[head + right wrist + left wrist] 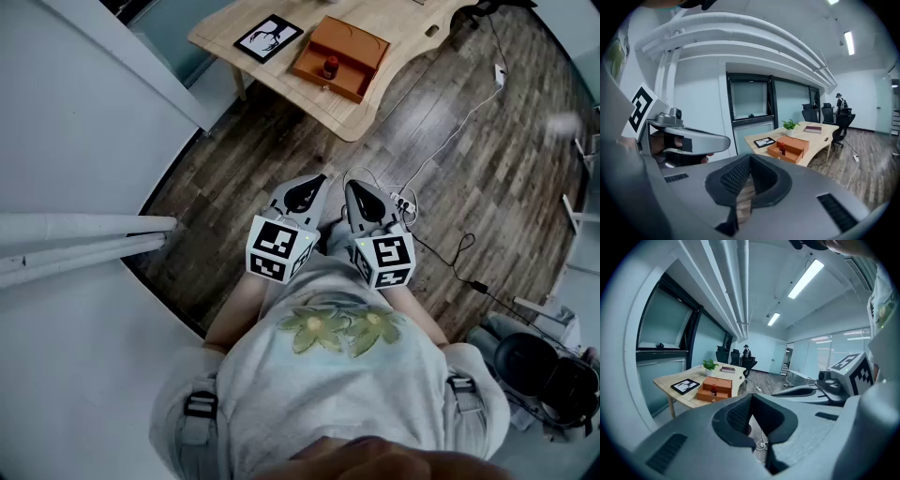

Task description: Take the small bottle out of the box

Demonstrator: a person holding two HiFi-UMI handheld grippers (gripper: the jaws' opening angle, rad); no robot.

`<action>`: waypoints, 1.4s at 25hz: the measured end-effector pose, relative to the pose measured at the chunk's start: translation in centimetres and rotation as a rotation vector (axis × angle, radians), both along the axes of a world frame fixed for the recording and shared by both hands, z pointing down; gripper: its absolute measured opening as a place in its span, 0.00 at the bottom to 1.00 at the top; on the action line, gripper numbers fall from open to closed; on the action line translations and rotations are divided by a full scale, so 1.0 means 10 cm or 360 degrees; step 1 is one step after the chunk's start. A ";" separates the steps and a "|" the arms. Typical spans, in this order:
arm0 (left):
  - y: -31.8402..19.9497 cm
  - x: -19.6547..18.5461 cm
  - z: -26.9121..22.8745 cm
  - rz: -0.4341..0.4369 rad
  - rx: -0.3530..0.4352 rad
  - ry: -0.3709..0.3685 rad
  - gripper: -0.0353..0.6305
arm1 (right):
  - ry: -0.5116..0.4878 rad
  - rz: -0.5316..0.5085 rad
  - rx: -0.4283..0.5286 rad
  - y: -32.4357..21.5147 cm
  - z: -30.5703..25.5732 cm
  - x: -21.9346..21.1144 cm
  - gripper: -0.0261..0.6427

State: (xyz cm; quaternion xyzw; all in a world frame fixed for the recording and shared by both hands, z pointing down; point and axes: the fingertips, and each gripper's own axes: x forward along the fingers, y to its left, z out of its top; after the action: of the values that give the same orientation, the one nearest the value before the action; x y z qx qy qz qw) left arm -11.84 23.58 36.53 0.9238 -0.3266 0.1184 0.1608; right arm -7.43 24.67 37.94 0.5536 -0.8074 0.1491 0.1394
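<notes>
An open orange box [342, 56] sits on a light wooden table [361, 117] far ahead of me. The small red bottle [330, 67] stands upright in the box's front part. In the gripper views the box [719, 387] [791, 148] and the bottle [713, 389] [782, 151] look distant. I hold my left gripper [319, 178] [751, 397] and right gripper [349, 183] [750, 158] side by side close to my chest, over the wood floor. Both point toward the table, jaws shut and empty.
A framed picture [269, 38] lies left of the box. A plant [790, 125] and a book [813, 129] sit farther along the table. Cables and a power strip [403, 202] lie on the floor ahead. White pipes [84, 234] run at left. Office chairs and a person [746, 350] are at the far end.
</notes>
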 end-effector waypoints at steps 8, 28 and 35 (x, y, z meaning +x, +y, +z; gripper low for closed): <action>-0.22 0.30 -0.04 -0.0115 -0.0007 -0.0028 0.06 | 0.0004 -0.0094 0.0033 -0.21 -0.10 0.32 0.05; -0.97 1.47 0.13 -0.0510 -0.0027 -0.0059 0.06 | -0.0035 -0.0353 0.0041 -0.91 -0.03 1.66 0.05; -0.98 1.64 0.22 -0.0609 -0.0069 -0.0078 0.06 | -0.0064 -0.0412 -0.0006 -0.92 0.10 1.92 0.05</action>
State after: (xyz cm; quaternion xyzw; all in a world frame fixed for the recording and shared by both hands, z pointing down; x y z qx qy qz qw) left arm 4.52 13.79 38.70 0.8380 -0.4976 0.1150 0.1922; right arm 11.81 15.46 38.92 0.4416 -0.8743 0.1424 0.1423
